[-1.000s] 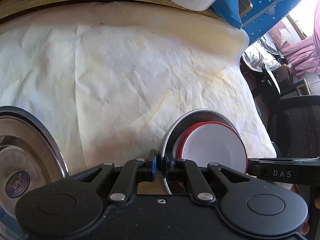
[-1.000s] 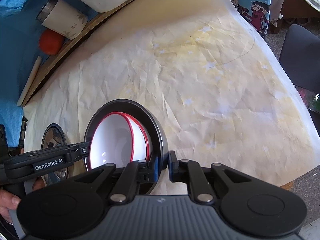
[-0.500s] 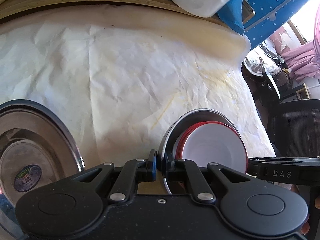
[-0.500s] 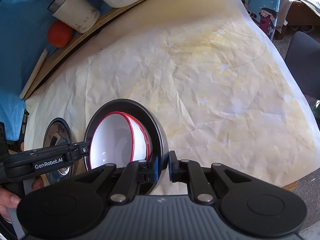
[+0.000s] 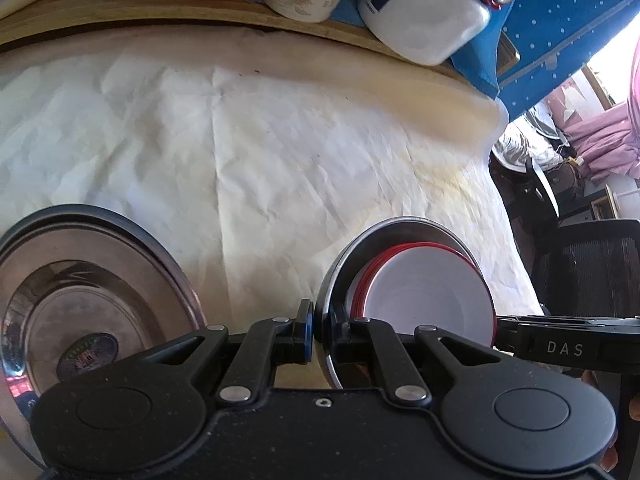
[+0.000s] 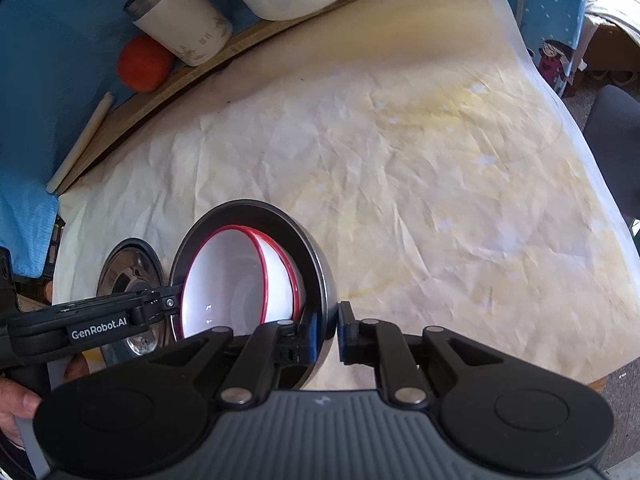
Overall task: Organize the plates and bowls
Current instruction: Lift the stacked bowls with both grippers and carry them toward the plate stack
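left claw (image 5: 322, 330) pinches rim of steel bowl (image 5: 348, 256) | right claw (image 6: 328, 330) pinches opposite rim of steel bowl (image 6: 316, 264) | bowl held tilted above papered counter (image 6: 420, 168), two red-rimmed white bowls (image 6: 240, 280) nested inside | steel plate (image 5: 84, 296) lies on counter, left of held bowl

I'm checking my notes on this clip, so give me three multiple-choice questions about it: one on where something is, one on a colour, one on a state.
1. Where are the white bowls?
A. Inside the metal bowl
B. On the paper
C. Beside the orange

2. What colour are their rims?
A. Blue
B. Red
C. Green

3. How is the metal bowl held?
A. Unheld
B. By the left gripper only
C. By the left and the right gripper

A: they nest in it. B: red edges show. C: each clamps its rim.
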The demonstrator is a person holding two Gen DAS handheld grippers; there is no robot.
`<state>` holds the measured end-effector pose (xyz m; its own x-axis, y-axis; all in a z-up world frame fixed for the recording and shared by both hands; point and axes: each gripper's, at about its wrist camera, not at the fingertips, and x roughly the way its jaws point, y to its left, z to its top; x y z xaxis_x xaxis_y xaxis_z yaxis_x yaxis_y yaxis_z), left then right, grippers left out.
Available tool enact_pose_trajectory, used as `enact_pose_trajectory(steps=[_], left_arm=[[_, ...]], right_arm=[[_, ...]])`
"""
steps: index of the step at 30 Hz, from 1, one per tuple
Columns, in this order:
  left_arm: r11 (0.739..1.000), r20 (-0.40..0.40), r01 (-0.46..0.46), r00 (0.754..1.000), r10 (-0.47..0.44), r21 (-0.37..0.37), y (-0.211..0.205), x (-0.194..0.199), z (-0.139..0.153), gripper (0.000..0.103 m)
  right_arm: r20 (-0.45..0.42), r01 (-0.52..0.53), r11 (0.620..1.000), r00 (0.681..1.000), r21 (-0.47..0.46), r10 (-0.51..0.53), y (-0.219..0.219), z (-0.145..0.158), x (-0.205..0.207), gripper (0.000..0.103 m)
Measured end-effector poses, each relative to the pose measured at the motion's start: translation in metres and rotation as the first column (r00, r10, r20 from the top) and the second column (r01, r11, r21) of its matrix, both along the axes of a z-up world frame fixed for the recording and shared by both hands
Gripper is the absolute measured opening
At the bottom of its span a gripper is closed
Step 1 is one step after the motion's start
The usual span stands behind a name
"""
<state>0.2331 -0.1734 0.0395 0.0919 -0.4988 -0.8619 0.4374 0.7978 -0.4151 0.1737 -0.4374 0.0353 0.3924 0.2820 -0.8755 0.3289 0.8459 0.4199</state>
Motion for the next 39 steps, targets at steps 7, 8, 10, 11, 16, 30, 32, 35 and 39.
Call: enact_pose_trajectory(steps=[7,8,10,11,16,30,32,35,39], left_arm=[[0.999,0.016,-0.038,0.999,0.038,-0.007,0.019,0.007,0.01,0.006],[0.999,0.018,-0.043,0.999,0.043,-0.008,0.022,0.008,0.011,0.006],[0.998,0.025,-0.056,0.998,0.056,-0.012,0.029,0.01,0.013,0.006],[0.998,0.028,-0.062,0.998,0.063,-0.013,0.032,0.01,0.015,0.006],[0.995,0.043,-0.097,0.994,0.098,-0.017,0.049,0.012,0.021,0.006],[0.981,0.057,-0.195,0.979,0.195,-0.011,0.104,0.018,0.029,0.006],[0.978,0.06,-0.21,0.976,0.21,-0.012,0.113,0.018,0.03,0.006],[0.972,0.065,-0.233,0.97,0.233,-0.009,0.127,0.018,0.03,0.006],[0.964,0.065,-0.265,0.962,0.265,-0.004,0.145,0.017,0.029,0.006]], right_arm=[[0.02,-0.035,0.999,0.999,-0.009,0.035,0.014,0.009,0.012,0.013],[0.023,-0.039,0.999,0.999,-0.011,0.04,0.016,0.01,0.013,0.013],[0.031,-0.052,0.999,0.998,-0.015,0.052,0.021,0.013,0.017,0.013],[0.034,-0.059,0.998,0.998,-0.016,0.059,0.024,0.014,0.019,0.013],[0.047,-0.092,0.996,0.995,-0.021,0.093,0.038,0.02,0.029,0.013],[0.057,-0.199,0.98,0.978,-0.026,0.2,0.089,0.026,0.054,0.013],[0.059,-0.213,0.977,0.975,-0.028,0.215,0.097,0.027,0.057,0.013],[0.059,-0.235,0.971,0.97,-0.03,0.237,0.11,0.027,0.061,0.013],[0.056,-0.268,0.963,0.961,-0.028,0.27,0.129,0.025,0.067,0.013]])
